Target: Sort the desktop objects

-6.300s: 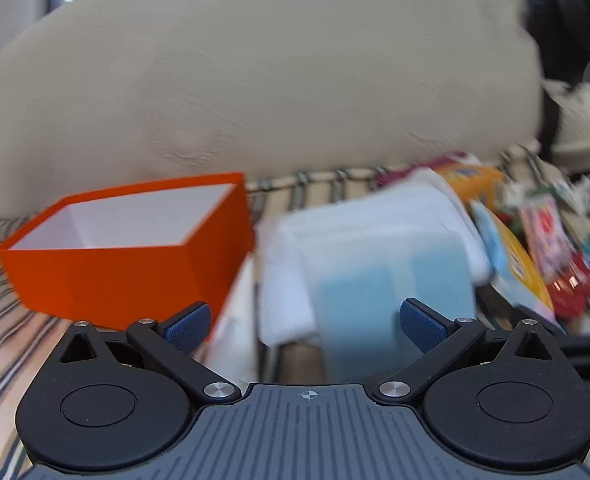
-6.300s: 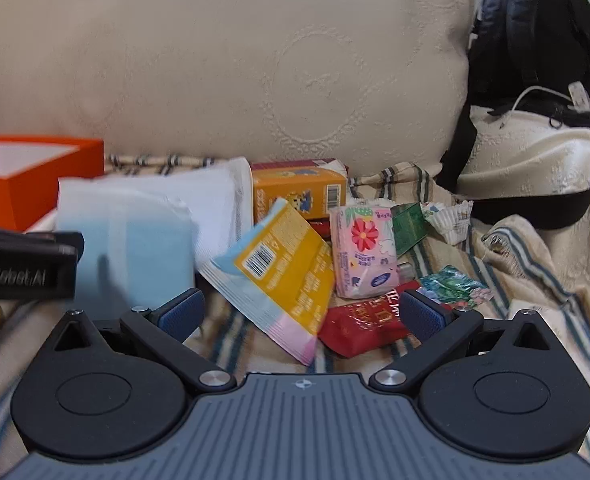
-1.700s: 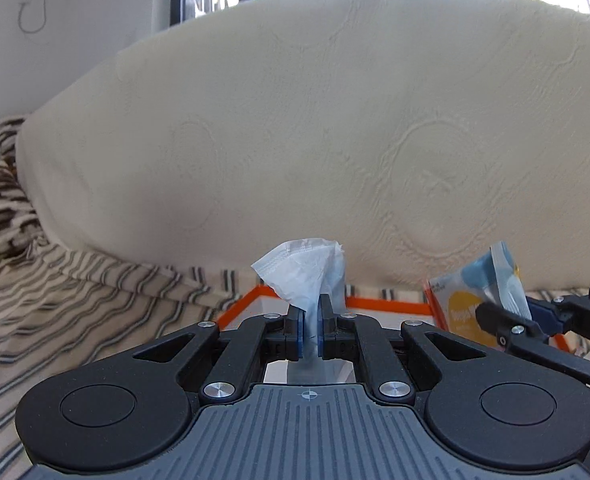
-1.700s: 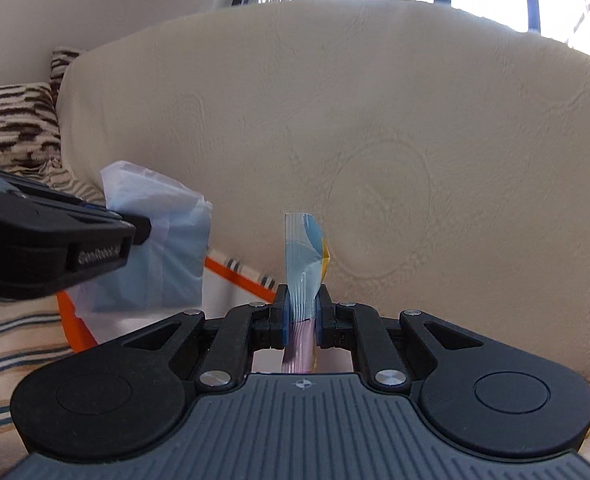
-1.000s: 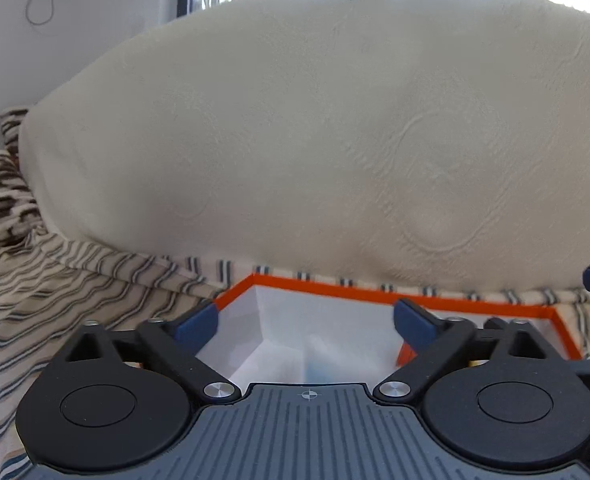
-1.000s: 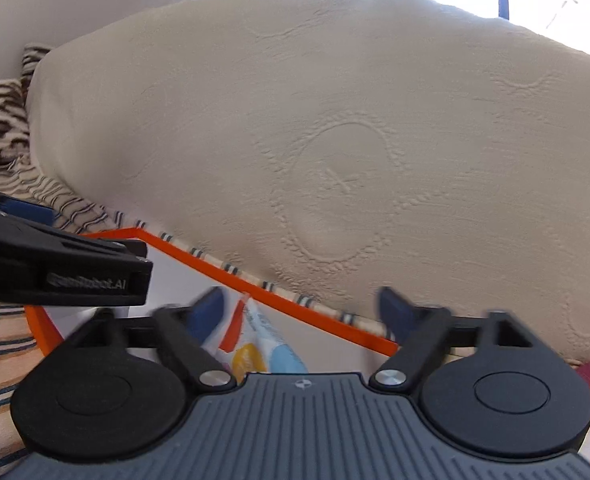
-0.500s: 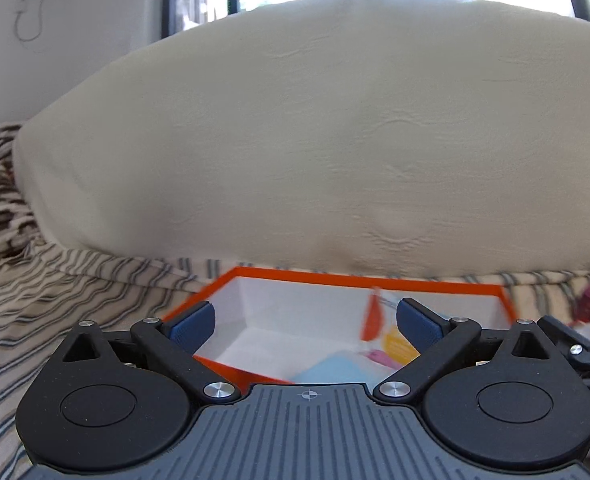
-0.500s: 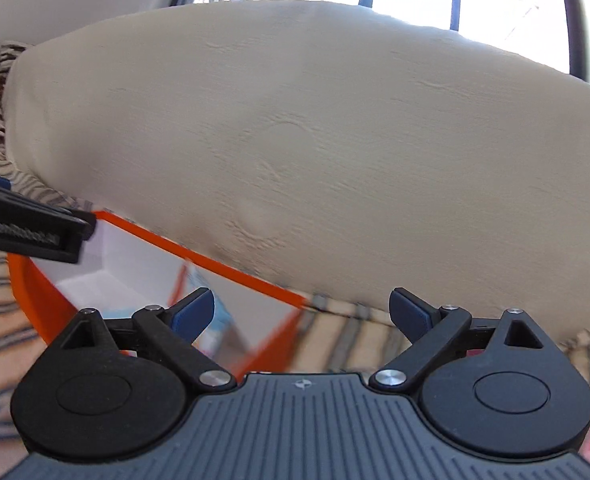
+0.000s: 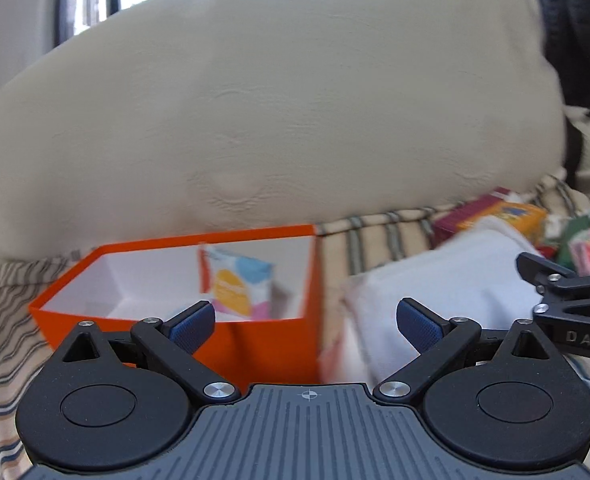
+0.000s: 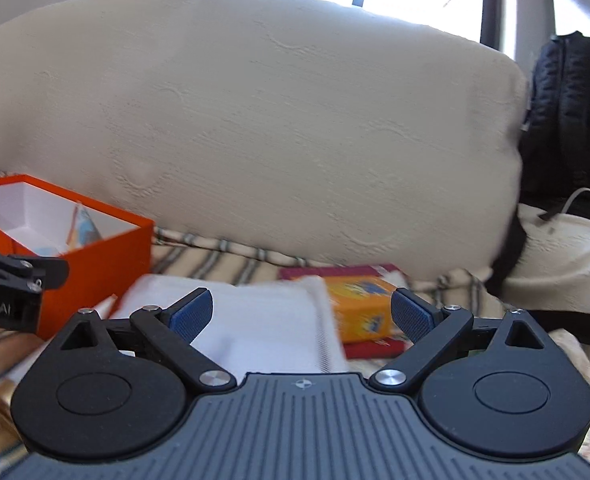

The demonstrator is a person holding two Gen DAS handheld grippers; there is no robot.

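Observation:
An orange box with a white inside stands on the striped cover; it also shows at the left of the right wrist view. A yellow, blue and pink packet leans inside it, and its tip shows in the right wrist view. My left gripper is open and empty, in front of the box's right corner. My right gripper is open and empty, above a white pack. The same white pack lies right of the box. An orange carton lies behind it.
A big cream cushion stands behind everything. Small packets lie at the far right. A black backpack and a cream bag sit to the right. A gold object lies at the lower left.
Both grippers let go of their packs over the orange box, opened, then swung right and back. The box has shifted left in both views and the white pack and carton came into sight.

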